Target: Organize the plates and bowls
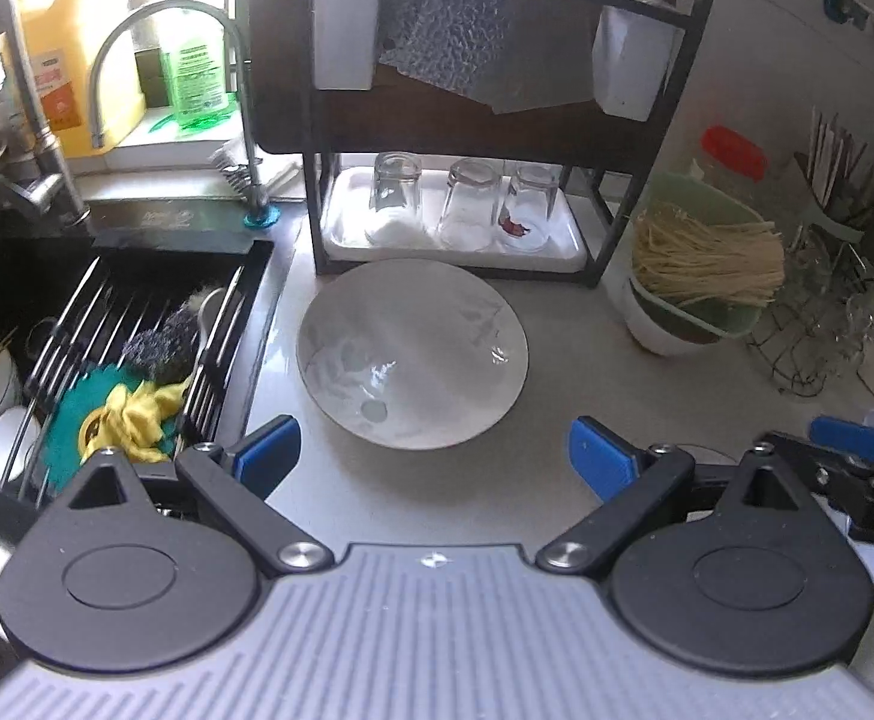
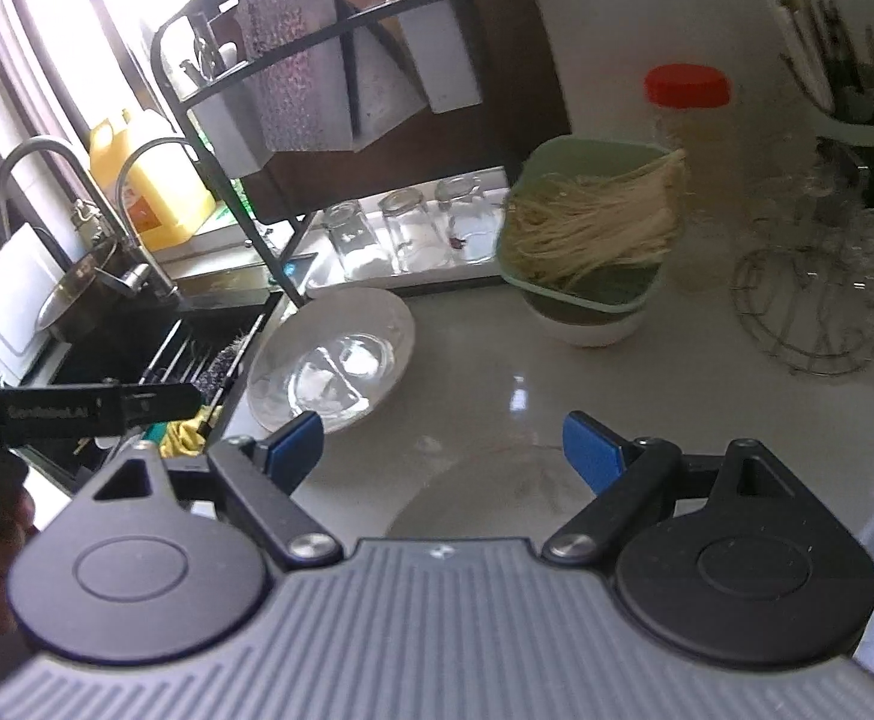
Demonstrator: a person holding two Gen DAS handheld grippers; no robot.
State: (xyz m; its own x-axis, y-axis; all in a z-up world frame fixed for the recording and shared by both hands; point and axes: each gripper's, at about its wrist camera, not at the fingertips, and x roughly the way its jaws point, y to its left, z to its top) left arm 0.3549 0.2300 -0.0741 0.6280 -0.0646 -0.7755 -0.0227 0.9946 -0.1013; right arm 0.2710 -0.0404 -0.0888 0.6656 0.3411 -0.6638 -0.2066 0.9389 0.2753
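Observation:
A wide white plate (image 1: pixel 413 354) with a faint grey pattern lies flat on the counter in front of the dish rack; it also shows in the right wrist view (image 2: pixel 332 360). My left gripper (image 1: pixel 434 456) is open and empty, hovering just short of the plate's near rim. My right gripper (image 2: pixel 442 450) is open and empty over bare counter to the right of the plate. A glass plate (image 2: pixel 496 492) seems to lie under the right gripper. A white bowl (image 1: pixel 658 324) holds a green container of dry noodles.
A black dish rack (image 1: pixel 454 120) with a white tray (image 1: pixel 341 222) of three upturned glasses stands behind the plate. The sink (image 1: pixel 107 324) at left holds a wire rack, scrubbers and cloths. A red-lidded jar (image 2: pixel 694 180) and a wire stand (image 2: pixel 814 306) are at right.

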